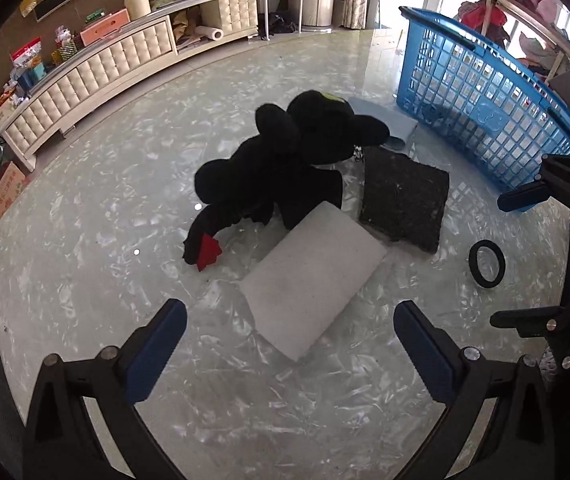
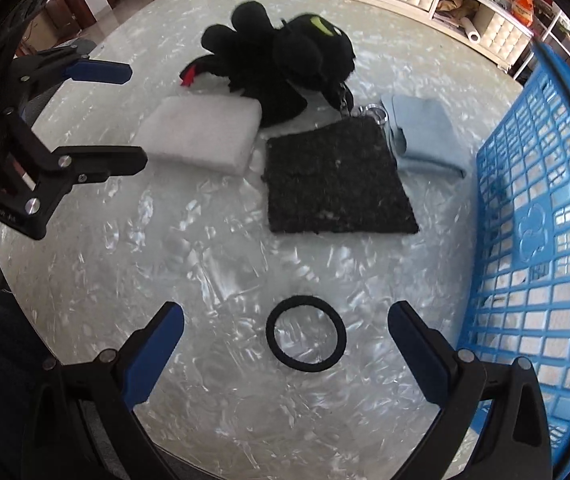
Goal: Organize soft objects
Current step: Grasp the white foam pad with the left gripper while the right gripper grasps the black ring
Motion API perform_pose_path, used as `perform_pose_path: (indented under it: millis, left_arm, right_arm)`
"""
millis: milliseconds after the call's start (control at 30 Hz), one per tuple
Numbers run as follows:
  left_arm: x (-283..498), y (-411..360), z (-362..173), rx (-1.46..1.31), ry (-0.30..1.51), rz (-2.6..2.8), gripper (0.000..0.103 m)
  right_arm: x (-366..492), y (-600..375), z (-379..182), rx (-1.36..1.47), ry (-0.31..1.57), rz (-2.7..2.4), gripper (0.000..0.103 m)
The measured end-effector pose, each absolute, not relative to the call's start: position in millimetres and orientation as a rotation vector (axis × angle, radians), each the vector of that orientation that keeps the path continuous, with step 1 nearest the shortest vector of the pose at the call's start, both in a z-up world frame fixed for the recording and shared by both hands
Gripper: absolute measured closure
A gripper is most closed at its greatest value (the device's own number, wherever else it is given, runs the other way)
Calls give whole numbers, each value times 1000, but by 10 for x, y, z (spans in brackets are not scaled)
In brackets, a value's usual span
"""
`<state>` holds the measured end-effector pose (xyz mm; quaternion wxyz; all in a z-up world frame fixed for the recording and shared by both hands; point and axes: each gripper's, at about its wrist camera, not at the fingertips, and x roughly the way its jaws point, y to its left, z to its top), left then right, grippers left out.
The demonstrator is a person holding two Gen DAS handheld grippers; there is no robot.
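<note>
Soft items on pale marbled tabletop (image 2: 125, 280), both grippers spread and empty.

Right gripper (image 2: 285, 344): fingers wide apart, black hair band (image 2: 306, 333) flat between the tips, touching neither. Left gripper (image 1: 289, 340): fingers wide apart, white sponge block (image 1: 313, 280) just ahead, near corner between the tips. Beyond: dark felt square (image 2: 337, 184) beside the sponge; black plush toy (image 2: 281, 64) behind, overlapping the sponge's far edge; folded light-blue cloth (image 2: 425, 136) touching the felt's corner. Blue lattice basket (image 2: 541, 220) along right table edge. Bare tabletop around the hair band and nearer the grippers.
</note>
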<state>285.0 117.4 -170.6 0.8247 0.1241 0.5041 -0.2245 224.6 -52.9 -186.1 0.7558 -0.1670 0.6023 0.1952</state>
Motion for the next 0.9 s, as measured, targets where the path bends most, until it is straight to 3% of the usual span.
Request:
perform_pose_path:
  millis: [333,600,733,833,900]
  left_arm:
    - [3010,1027,-1987,319,1102,-524,0]
    - [3154,953,-2135,286,1142,-541,0]
    - [3168,960,-2133,258,1149,-565,2]
    - [3152,942,-2137,273,1146,-566,12]
    - [3122,930,-2136,290,1142,-556,32]
  right_arm:
    - [2330,-799,-2083,-333,1361,403,1]
    - [2329,-861,-2196,-361,1345,381,7]
    - [2253,-827,-2228,-369,1315,391,21]
    - [2167,-756,-2204,-378,1304,406,36]
    - [2131,-734,-2141,-386,1295,424,44]
